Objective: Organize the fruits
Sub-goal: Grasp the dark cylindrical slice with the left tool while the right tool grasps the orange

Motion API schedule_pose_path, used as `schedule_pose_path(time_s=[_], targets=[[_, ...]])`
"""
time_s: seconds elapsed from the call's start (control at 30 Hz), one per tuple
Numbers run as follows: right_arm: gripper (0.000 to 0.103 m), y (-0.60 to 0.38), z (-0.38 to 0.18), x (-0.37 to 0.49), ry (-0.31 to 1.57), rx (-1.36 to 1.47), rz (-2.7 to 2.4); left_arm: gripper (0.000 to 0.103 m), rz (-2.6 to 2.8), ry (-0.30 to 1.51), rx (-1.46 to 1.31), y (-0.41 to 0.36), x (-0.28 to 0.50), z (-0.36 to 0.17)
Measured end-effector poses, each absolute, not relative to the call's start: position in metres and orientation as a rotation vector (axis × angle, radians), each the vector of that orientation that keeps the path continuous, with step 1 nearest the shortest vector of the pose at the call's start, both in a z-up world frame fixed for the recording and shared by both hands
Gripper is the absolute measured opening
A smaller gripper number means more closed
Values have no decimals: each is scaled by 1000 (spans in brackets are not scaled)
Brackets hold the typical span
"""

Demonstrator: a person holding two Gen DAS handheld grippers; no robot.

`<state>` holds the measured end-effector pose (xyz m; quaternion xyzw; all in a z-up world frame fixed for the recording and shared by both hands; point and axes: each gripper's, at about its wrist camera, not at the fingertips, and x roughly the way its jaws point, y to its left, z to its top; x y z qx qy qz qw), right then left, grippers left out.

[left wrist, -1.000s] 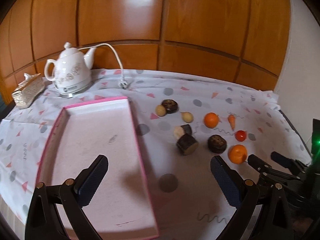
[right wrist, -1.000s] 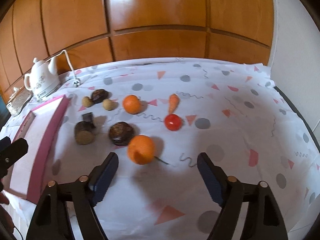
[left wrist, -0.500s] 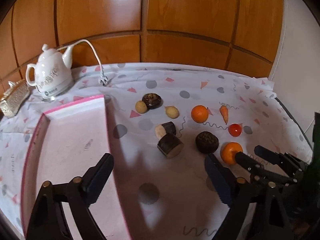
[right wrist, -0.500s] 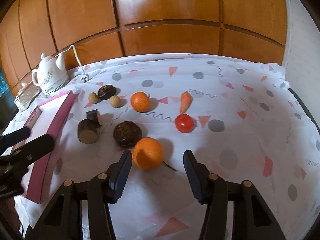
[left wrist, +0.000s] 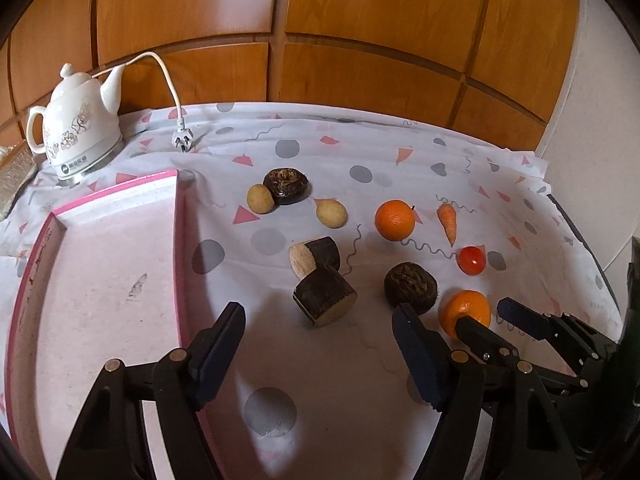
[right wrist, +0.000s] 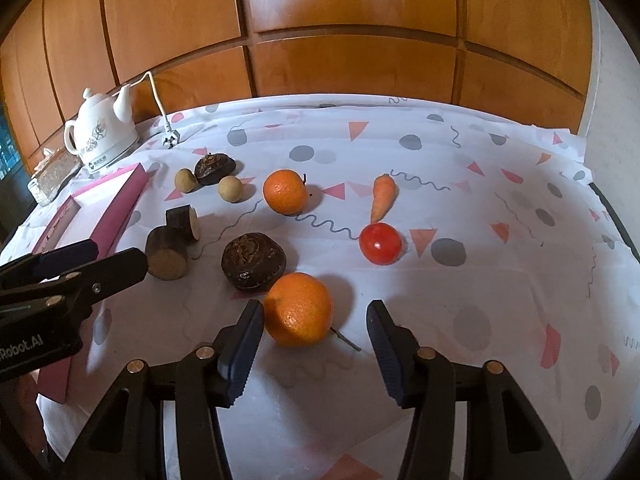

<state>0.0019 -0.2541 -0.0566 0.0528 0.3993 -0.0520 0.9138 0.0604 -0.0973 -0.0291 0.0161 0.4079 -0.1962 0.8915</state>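
Observation:
My left gripper (left wrist: 318, 332) is open, its jaws closing, just short of a dark cut chunk (left wrist: 324, 298); no pad touches it. A second chunk (left wrist: 316, 258) lies behind. My right gripper (right wrist: 316, 320) is open, with the near orange (right wrist: 298, 308) between its fingertips, close to the left pad and clear of the right one. On the cloth lie another orange (right wrist: 285, 192), a carrot (right wrist: 383, 198), a tomato (right wrist: 380, 243), two dark round fruits (right wrist: 254, 260) (right wrist: 214, 168) and two small beige fruits (left wrist: 260, 199) (left wrist: 331, 214). The pink tray (left wrist: 100, 280) lies at the left.
A white kettle (left wrist: 80, 132) stands at the back left, its plug (left wrist: 182, 140) lying on the cloth. A woven box (left wrist: 14, 172) sits at the far left edge. Wooden panels close the back, and a white wall stands at the right.
My left gripper has moved right, from over the tray to the dark chunks, and its jaws have narrowed. My right gripper has come down around the near orange with narrower jaws.

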Motion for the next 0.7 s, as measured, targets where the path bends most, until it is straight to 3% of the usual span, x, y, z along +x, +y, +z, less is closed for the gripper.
schedule_pose_path(time_s=[0.23, 0.47, 0.53, 0.57, 0.7], targets=[[54, -249, -56, 8, 820, 71, -103, 76, -399, 852, 43, -105, 73, -34], [54, -246, -61, 14, 833, 70, -76, 55, -395, 910, 21, -107, 90, -51], [46, -246, -62, 15, 833, 76, -57, 50, -417, 921, 19, -109, 90, -54], [42, -245, -62, 15, 832, 83, -39, 42, -427, 924, 27, -111, 90, -55], [37, -241, -62, 13, 824, 70, -32, 41, -449, 908, 54, -117, 84, -56]])
